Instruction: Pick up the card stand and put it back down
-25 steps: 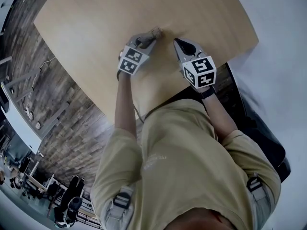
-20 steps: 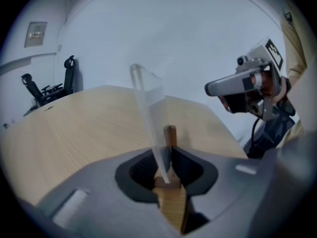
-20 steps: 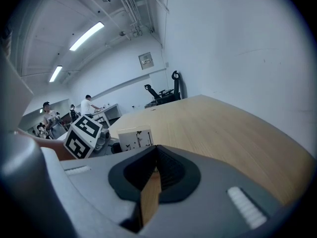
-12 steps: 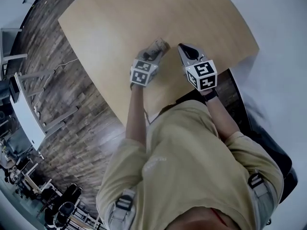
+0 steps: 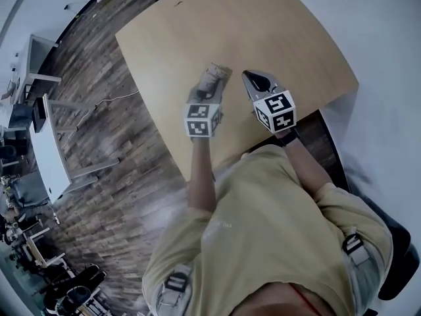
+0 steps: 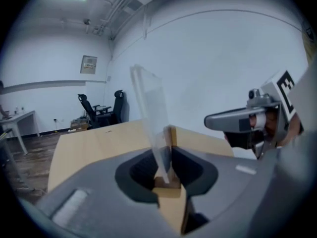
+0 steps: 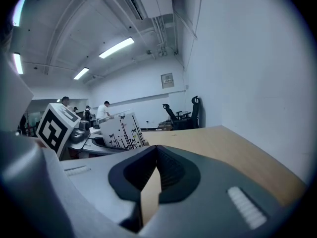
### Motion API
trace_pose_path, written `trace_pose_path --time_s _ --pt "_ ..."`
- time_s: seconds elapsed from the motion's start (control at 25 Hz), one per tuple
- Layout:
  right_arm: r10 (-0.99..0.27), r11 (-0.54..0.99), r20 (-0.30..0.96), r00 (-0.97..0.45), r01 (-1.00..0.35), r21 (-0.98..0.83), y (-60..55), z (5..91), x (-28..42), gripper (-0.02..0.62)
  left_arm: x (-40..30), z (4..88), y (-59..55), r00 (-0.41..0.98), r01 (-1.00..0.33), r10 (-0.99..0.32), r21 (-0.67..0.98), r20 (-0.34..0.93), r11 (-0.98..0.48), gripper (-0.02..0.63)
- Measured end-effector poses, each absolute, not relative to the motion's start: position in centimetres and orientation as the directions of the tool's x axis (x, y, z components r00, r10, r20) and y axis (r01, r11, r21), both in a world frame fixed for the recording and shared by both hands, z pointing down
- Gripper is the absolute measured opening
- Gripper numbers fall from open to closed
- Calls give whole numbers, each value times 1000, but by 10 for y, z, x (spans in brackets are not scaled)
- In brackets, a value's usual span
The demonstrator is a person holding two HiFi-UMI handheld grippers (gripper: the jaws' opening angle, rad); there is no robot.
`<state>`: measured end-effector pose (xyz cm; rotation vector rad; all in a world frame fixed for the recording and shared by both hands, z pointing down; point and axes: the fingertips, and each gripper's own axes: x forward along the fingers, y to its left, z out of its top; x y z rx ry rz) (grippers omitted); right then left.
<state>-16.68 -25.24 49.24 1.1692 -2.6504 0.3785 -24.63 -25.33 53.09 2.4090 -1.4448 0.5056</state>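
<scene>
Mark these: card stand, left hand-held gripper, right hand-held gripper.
Clear acrylic card stand with wooden base (image 6: 148,108), left gripper view, on the acrylic sheet.
Grey left hand-held gripper (image 5: 208,88), head view, between its fingertips.
Grey right hand-held gripper (image 5: 248,78), head view, at its closed tips.

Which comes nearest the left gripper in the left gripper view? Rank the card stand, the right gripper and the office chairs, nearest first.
1. card stand: clamped in the left gripper's tongs, at the centre.
2. right gripper: alongside, at the right.
3. office chairs: far back at the left, beyond the far end of the table.
</scene>
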Motion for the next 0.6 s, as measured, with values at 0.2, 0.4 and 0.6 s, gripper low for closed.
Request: trace_pose_path --time_s 0.2,0.4,0.6 --pt "-675 690 261 -690 -716 -107 -223 462 -191 5 -275 472 -226 369 -928 -880 56 299 -370 84" --pt "-663 717 223 -714 -692 -82 -204 435 -217 5 -299 431 -198 296 -950 -930 -33 216 -310 84" --pt "-658 736 176 -732 -675 -56 -180 406 -229 5 -312 400 -165 235 -969 -962 -47 142 -243 84"
